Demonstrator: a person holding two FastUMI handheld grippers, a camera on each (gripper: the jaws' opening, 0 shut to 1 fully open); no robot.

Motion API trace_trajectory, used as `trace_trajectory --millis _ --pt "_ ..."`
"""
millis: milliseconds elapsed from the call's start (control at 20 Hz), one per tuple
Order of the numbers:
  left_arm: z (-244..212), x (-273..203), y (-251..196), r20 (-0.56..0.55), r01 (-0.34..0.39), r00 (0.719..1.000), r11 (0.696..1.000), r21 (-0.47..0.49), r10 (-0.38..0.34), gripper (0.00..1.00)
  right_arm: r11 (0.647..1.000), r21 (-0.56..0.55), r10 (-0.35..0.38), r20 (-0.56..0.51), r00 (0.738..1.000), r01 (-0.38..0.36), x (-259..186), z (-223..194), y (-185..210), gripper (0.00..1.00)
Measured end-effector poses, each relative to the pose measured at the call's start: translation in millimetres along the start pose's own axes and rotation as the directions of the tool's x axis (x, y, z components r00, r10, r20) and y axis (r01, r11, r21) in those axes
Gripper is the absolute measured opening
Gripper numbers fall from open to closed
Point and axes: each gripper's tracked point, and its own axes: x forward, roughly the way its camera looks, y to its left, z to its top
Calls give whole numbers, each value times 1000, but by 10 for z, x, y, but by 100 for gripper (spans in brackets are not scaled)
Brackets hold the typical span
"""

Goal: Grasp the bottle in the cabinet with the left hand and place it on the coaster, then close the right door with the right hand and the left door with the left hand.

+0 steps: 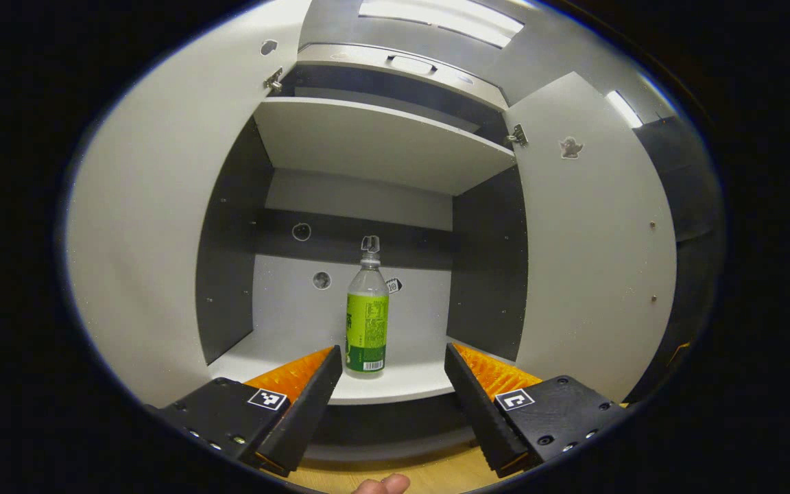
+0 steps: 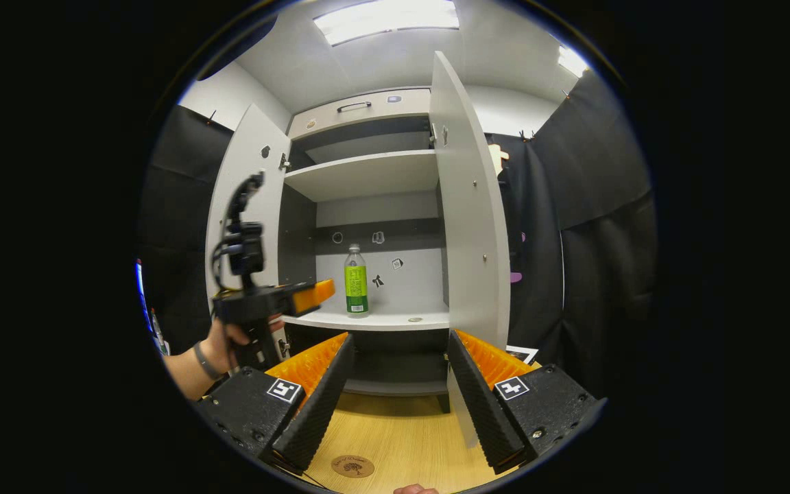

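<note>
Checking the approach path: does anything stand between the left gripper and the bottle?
Nothing: in the left gripper view, only bare shelf separates the open left gripper from the bottle.

Bright ceiling panels [image 2: 387,15], sharp focus, shadowed cabinet recesses, fisheye-bent edges

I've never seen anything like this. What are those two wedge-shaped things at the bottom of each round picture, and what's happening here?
Those wedges are the two fingers of a hand-held gripper; a person holds one in each hand, and a camera rides on each. The left gripper view looks past the open left gripper into a cabinet with both doors open, where a bottle stands upright on the shelf. The right gripper view sits farther back: the right gripper is open above a wooden table with a round coaster, and the person's hand holds the left gripper toward the bottle. Nothing is held yet.
</note>
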Motion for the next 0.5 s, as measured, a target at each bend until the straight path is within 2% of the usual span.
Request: trace_trajectory --millis 150,350,500 --pt "-55 490 38 -36 15 999 1000 1 -15 94 1000 -7 -23 -8 1000 23 -17 9 -85 84" --pt "-147 1061 254 -55 -50 997 998 39 52 95 998 -2 -56 -20 998 56 -57 3 -188 84" --pt "-238 1373 409 -73 -97 992 995 30 99 95 996 -2 -88 -19 996 88 -104 13 -281 84"
